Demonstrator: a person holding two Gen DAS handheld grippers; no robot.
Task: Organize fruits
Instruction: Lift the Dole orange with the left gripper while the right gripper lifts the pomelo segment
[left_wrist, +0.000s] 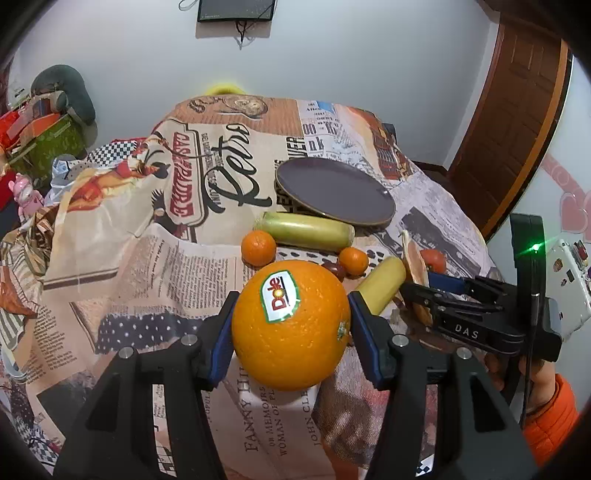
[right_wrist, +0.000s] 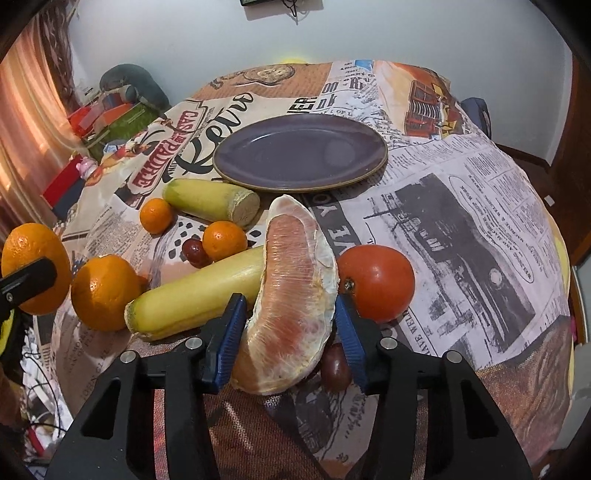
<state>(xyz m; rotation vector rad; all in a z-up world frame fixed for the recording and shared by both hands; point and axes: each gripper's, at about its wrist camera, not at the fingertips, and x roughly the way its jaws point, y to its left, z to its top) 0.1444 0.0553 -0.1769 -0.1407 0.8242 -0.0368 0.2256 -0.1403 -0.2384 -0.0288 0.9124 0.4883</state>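
My left tongs (left_wrist: 291, 325): blue pads pressed on both sides of a large orange (left_wrist: 290, 325) with a Dole sticker, held clear above the worktop (left_wrist: 147, 258).

My right tongs (right_wrist: 290, 332): jaws set either side of a peeled pomelo segment (right_wrist: 295, 302). The left pad touches it; I cannot tell whether the right pad does. The segment stands nearly upright, its lower end down by the cloth.

Just beside the segment, right: one red tomato (right_wrist: 376, 282). Left, leaning behind it: one yellow-green stalk piece (right_wrist: 199, 295). Below the right pad: a small dark fruit (right_wrist: 334, 365), partly hidden.

Further left: a second large orange (right_wrist: 105, 291) on the cloth.

Mid worktop: two small mandarins (right_wrist: 224, 240) (right_wrist: 156, 215), a dark red fruit (right_wrist: 192, 251) touching the nearer one, and a second stalk piece (right_wrist: 210, 201) lying behind them.

Far side: one oval purple plate (right_wrist: 299, 153), holding nothing, just beyond the stalk piece.

Worktop covering: newspaper-print cloth.

Right edge of the left view: my hand (left_wrist: 532, 376) in an orange sleeve (left_wrist: 554, 417).
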